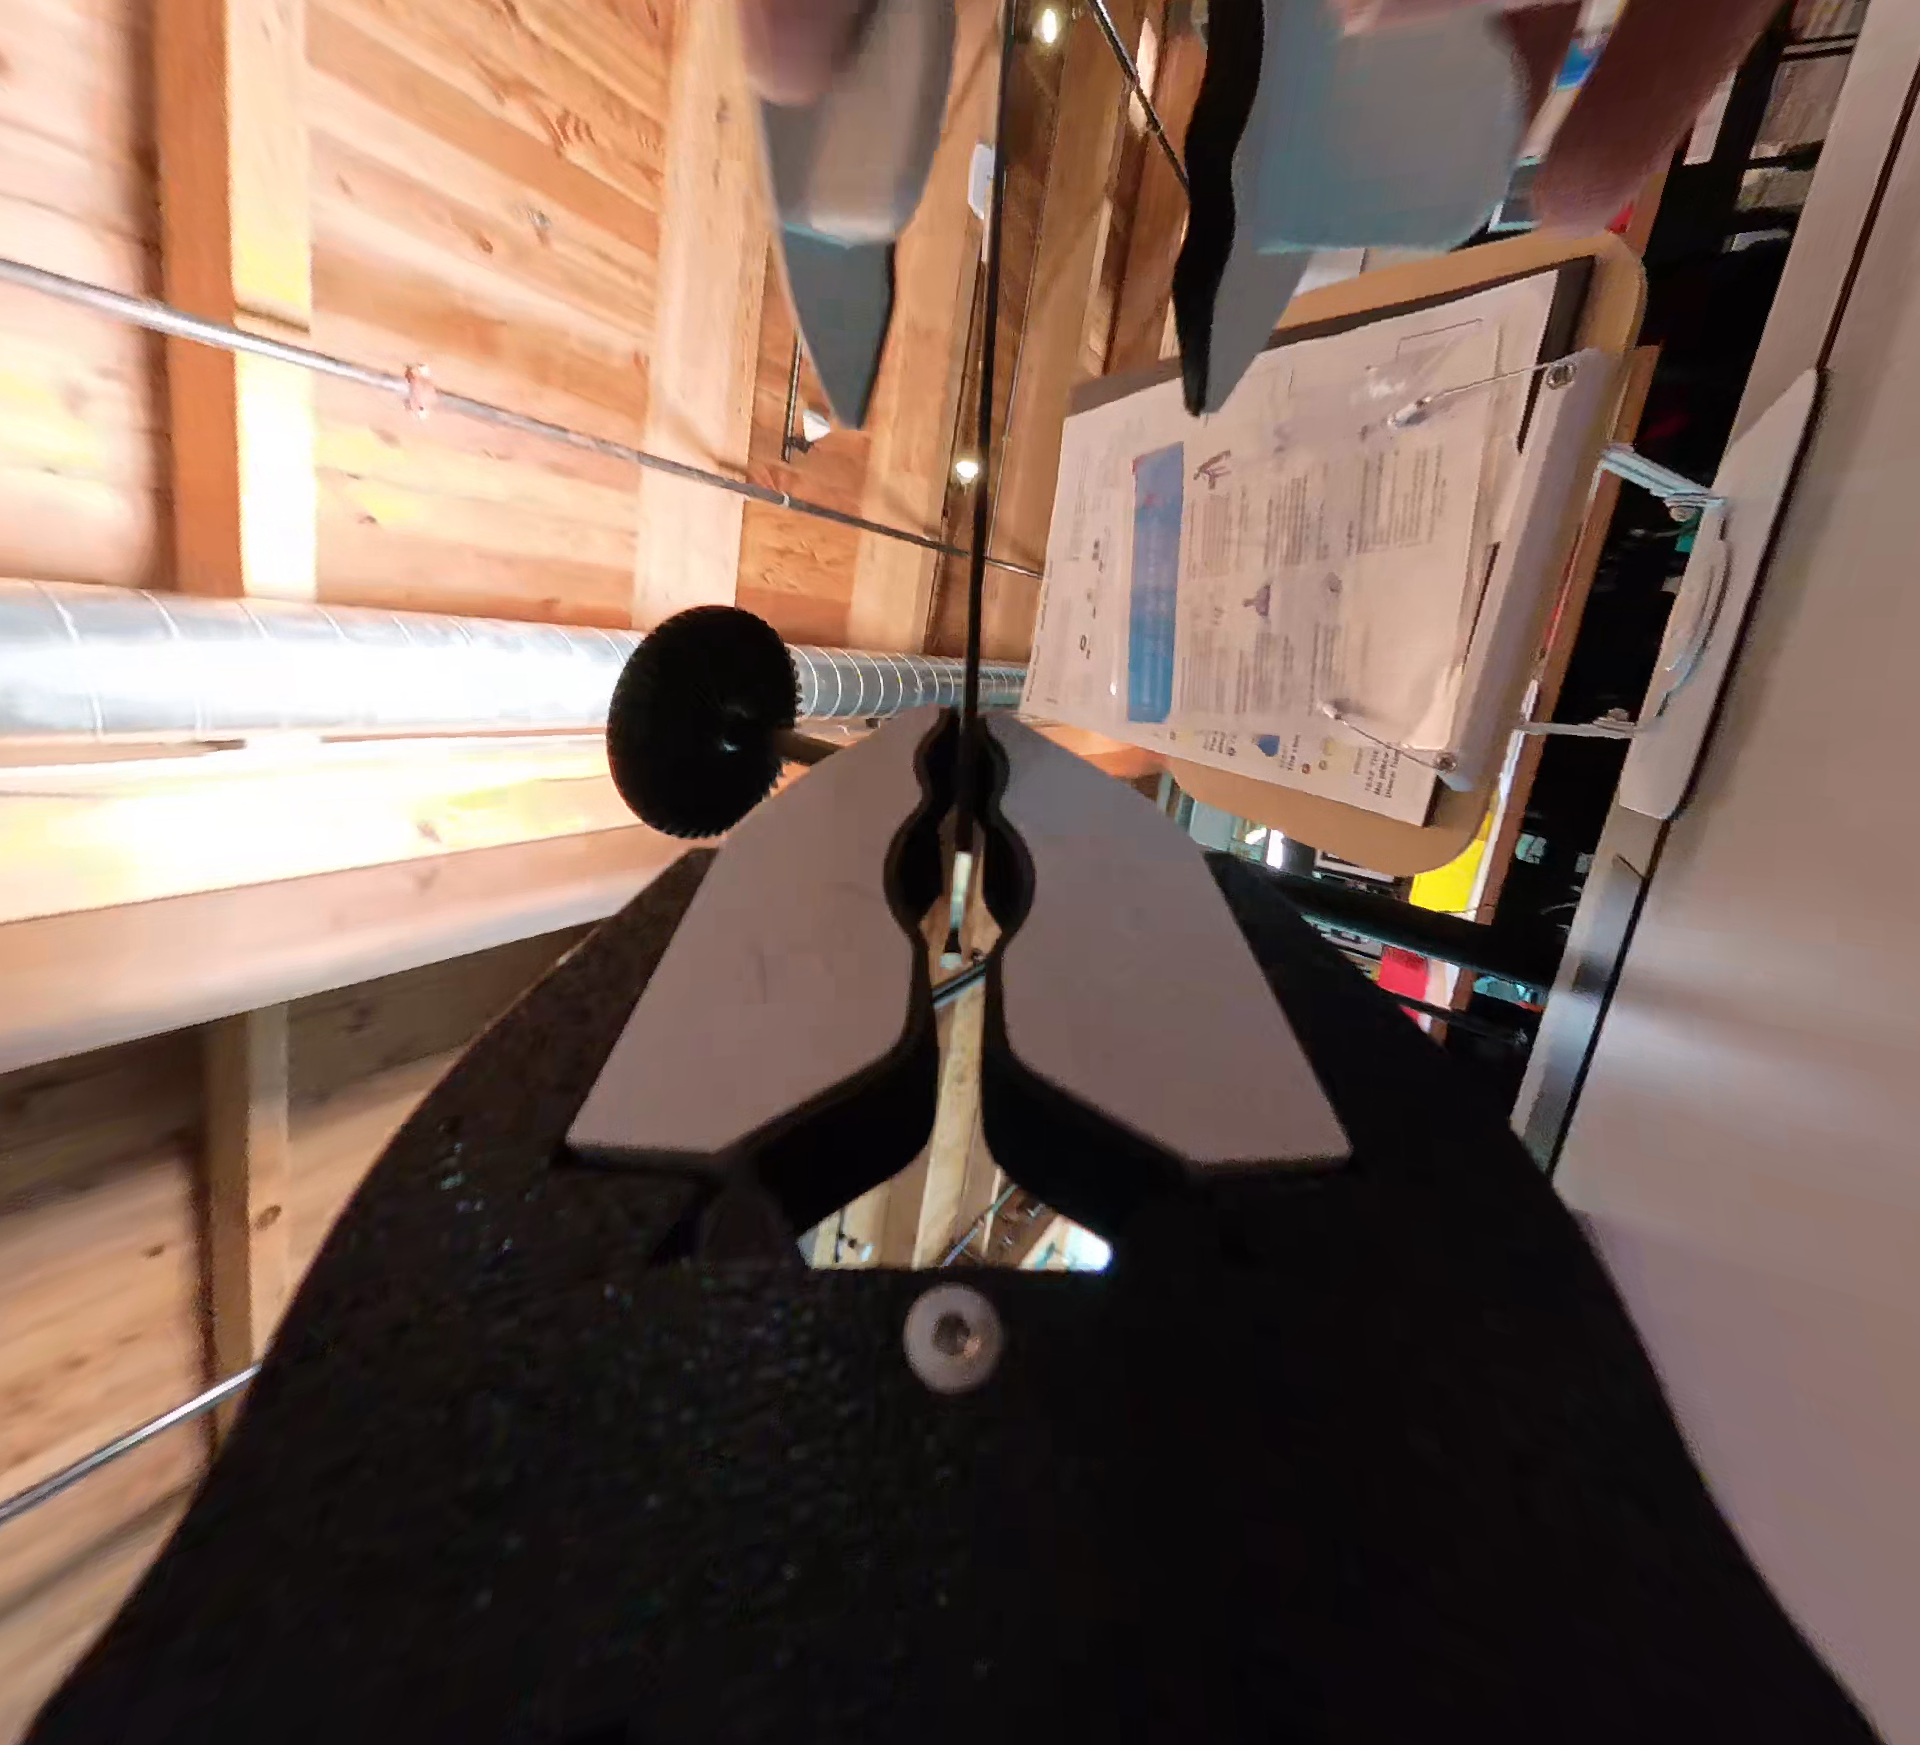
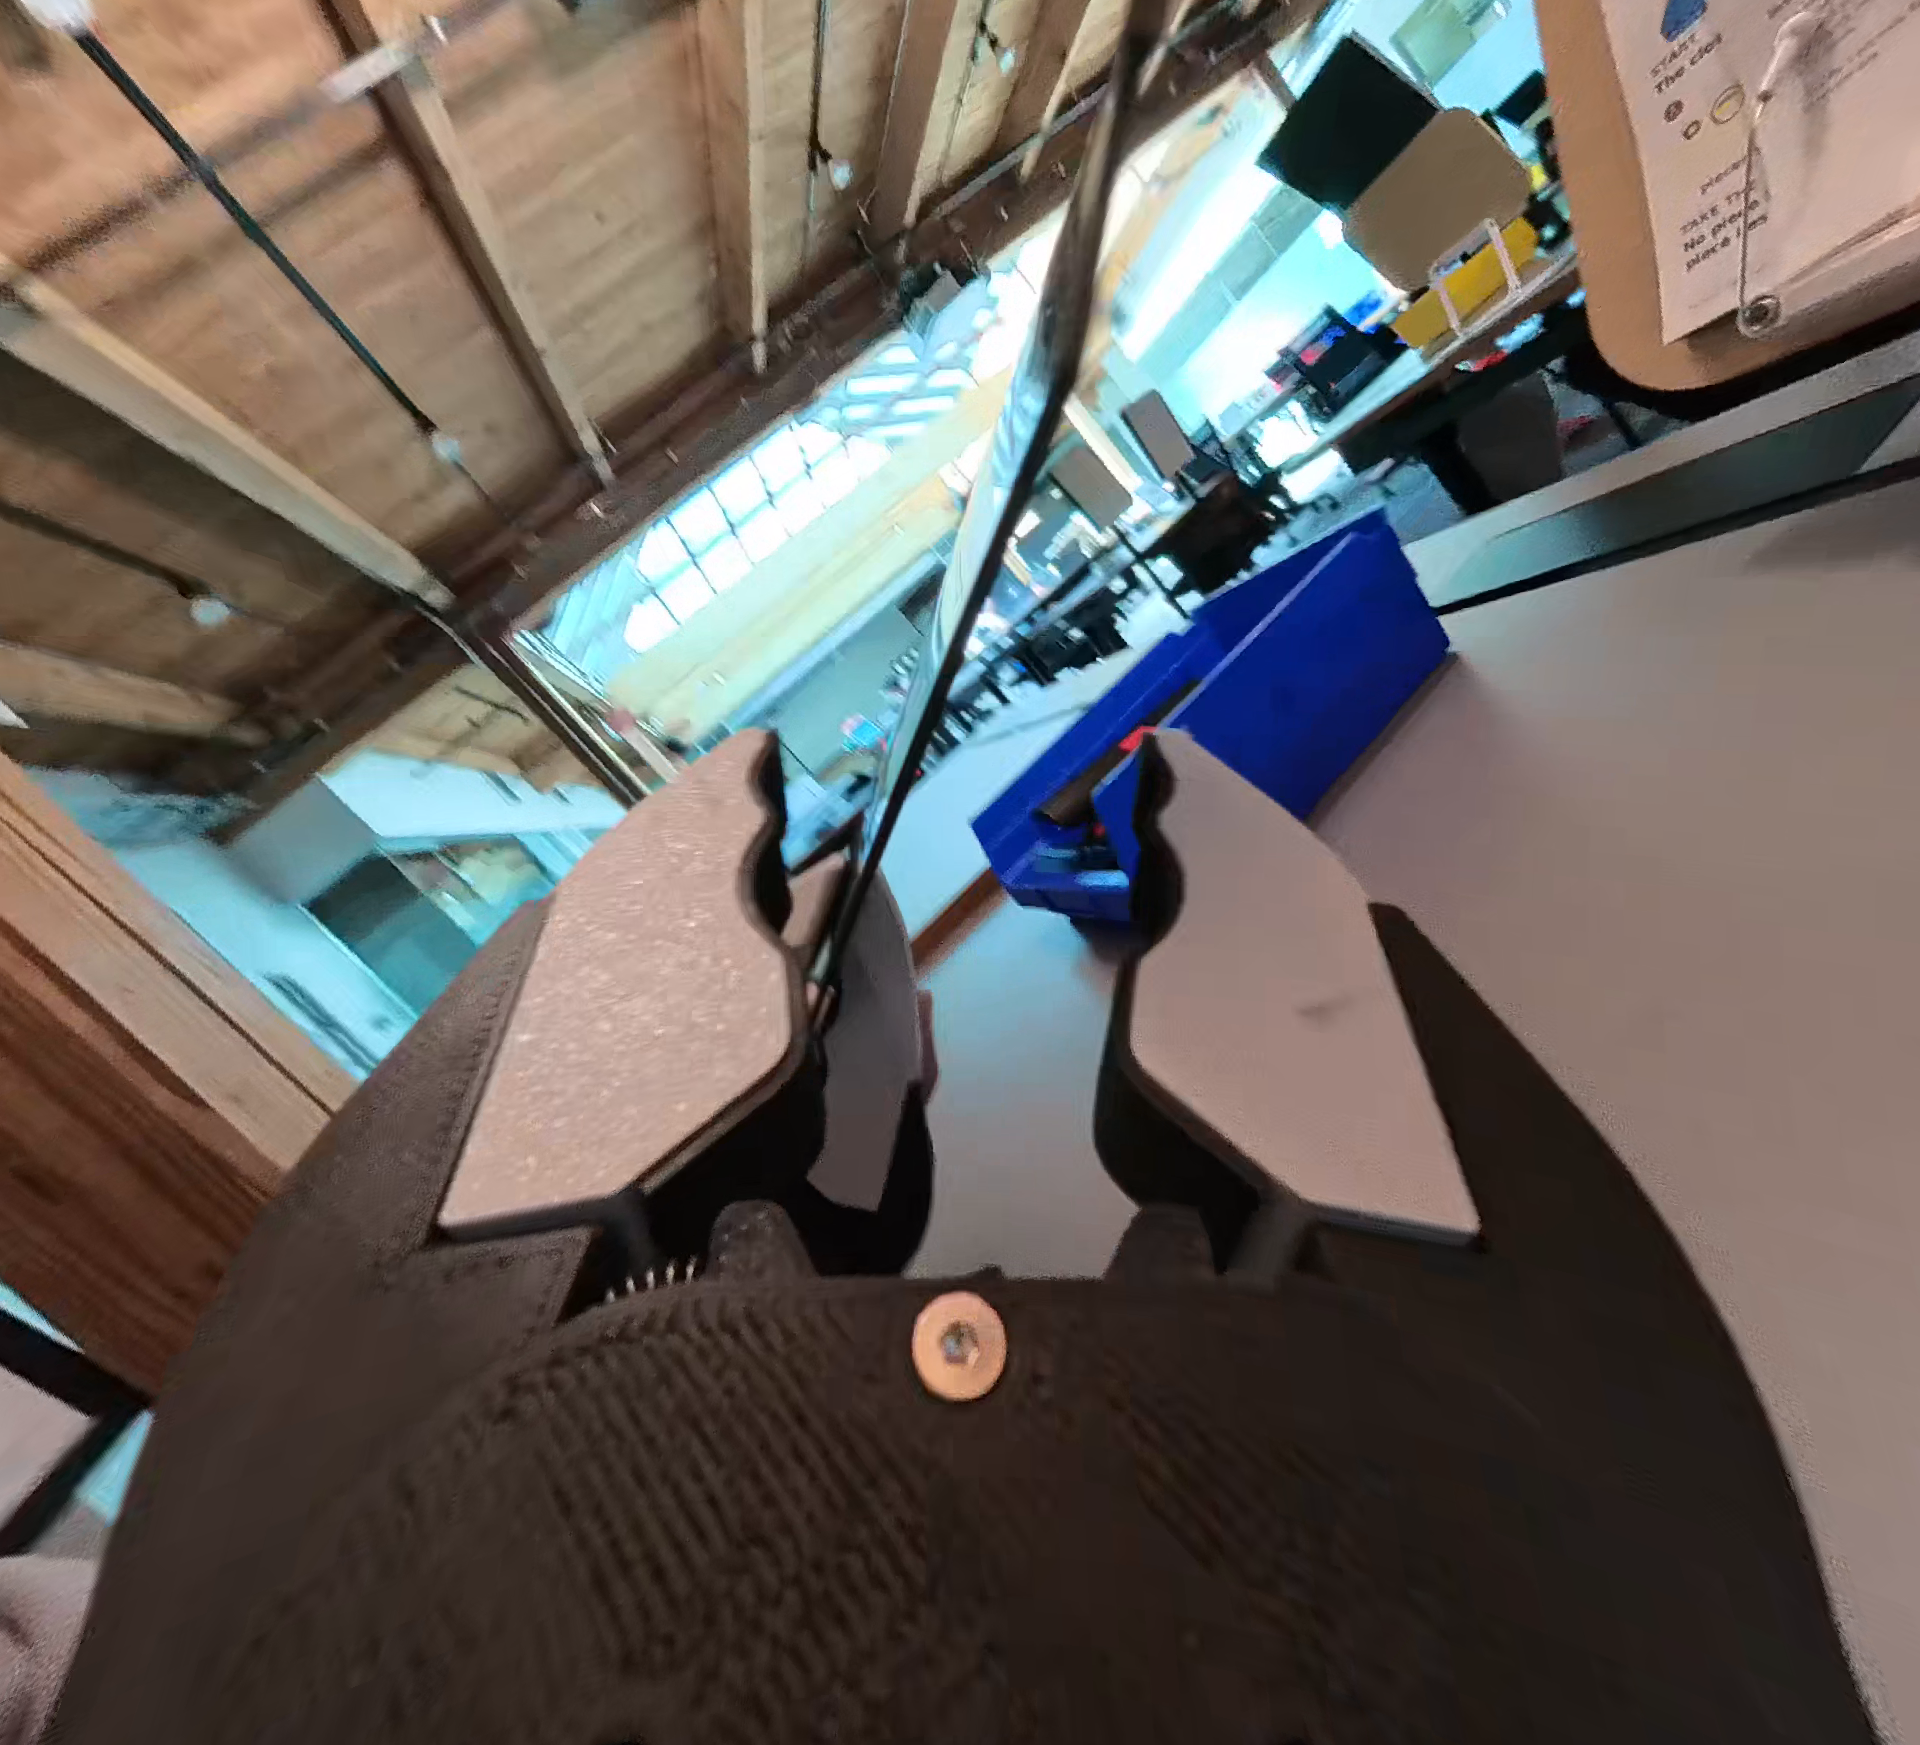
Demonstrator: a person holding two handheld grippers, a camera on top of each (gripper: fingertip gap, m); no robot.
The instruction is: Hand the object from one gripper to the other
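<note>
Left claw [image 1: 961, 739] clamped on thin black rod [image 1: 987, 345]; right claw [image 2: 961, 796] gaping, rod's far end blurred.

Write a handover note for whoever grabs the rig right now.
Left gripper: shut on the thin black strip, which is seen edge-on.
Right gripper: open, with a finger on either side of the strip farther along it, not clamping.
Strip: held in the air by the left gripper alone. In the right wrist view it runs close to one finger rather than centred.
Done: right gripper lined up around the strip.
Left to do: probably centre it a little, close the right gripper on the strip, then open the left gripper and draw it away.
</note>
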